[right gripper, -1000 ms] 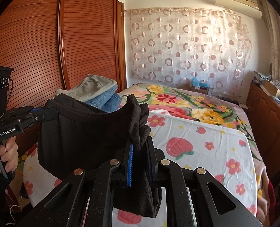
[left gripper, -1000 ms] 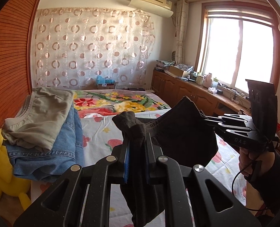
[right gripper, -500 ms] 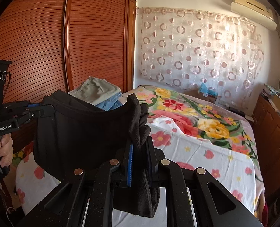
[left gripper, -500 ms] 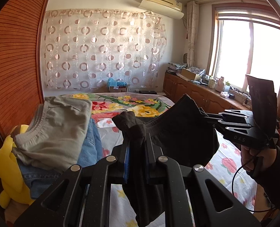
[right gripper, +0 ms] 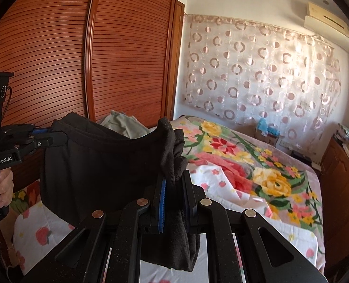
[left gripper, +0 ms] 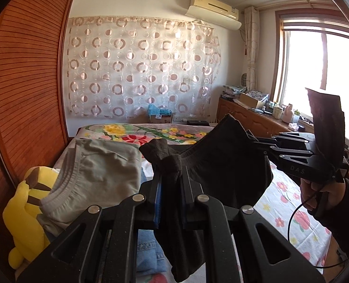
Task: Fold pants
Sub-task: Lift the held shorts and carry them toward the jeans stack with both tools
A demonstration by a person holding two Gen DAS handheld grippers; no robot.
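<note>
A pair of black pants [left gripper: 224,165] hangs in the air above the bed, stretched by its waistband between my two grippers. My left gripper [left gripper: 171,179] is shut on one end of the waistband, with cloth bunched above the pads and hanging below. My right gripper [right gripper: 174,181] is shut on the other end. In the left wrist view the right gripper [left gripper: 259,141] shows at the right, pinching the cloth. In the right wrist view the left gripper [right gripper: 54,136] shows at the left, pinching the pants [right gripper: 99,165].
A stack of folded clothes, grey pants [left gripper: 96,176] on blue jeans [left gripper: 148,252], lies on the bed's left side beside a yellow plush toy [left gripper: 23,217]. The floral bedspread [right gripper: 257,184] spreads below. A wooden wardrobe [right gripper: 56,59] stands at the left, low cabinets [left gripper: 252,120] under the window.
Both grippers have risen and tilted up with the pants still stretched between them. The folded stack and the bed sit lower in both views.
</note>
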